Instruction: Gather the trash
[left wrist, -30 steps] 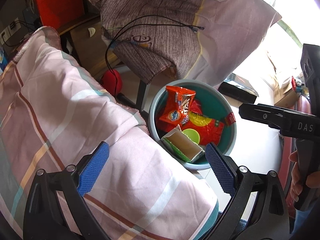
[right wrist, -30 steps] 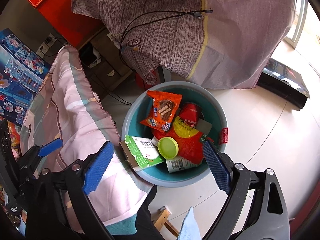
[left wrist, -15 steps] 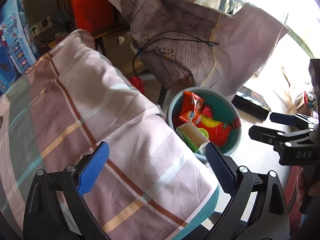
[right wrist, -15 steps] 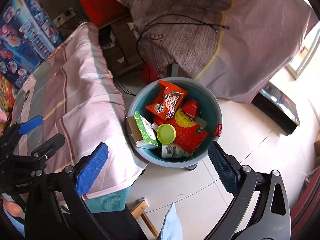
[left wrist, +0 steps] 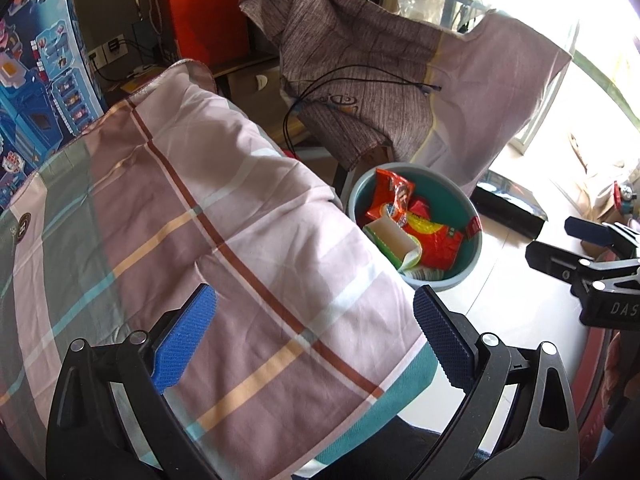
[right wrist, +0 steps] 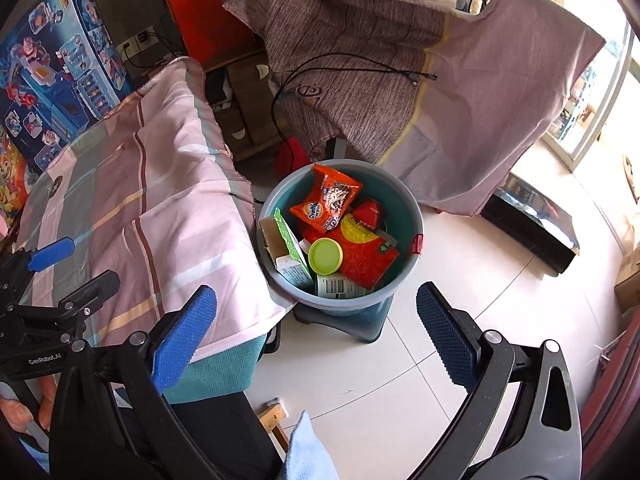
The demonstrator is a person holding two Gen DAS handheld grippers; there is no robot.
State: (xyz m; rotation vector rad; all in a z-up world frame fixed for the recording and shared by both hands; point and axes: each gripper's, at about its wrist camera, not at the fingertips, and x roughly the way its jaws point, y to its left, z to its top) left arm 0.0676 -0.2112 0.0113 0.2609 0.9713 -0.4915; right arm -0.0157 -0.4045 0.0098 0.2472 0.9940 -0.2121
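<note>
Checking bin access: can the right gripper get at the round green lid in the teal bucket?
Probably yes. The round green lid lies uncovered on top of the trash in the teal bucket, and the right gripper is open above and empty.

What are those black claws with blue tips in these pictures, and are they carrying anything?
They are two hand-held grabbers, one in each of a person's hands, each with a wide-angle camera looking along its fingers. One picture comes from the left gripper, the other from the right gripper. Both stand open and carry nothing. Below them, on the pale tiled floor, sits a round teal plastic bin already filled with rubbish: an orange snack wrapper, a red and yellow packet, a green round lid and a green and white carton. Beside it lies a pink checked cloth over a table.
</note>
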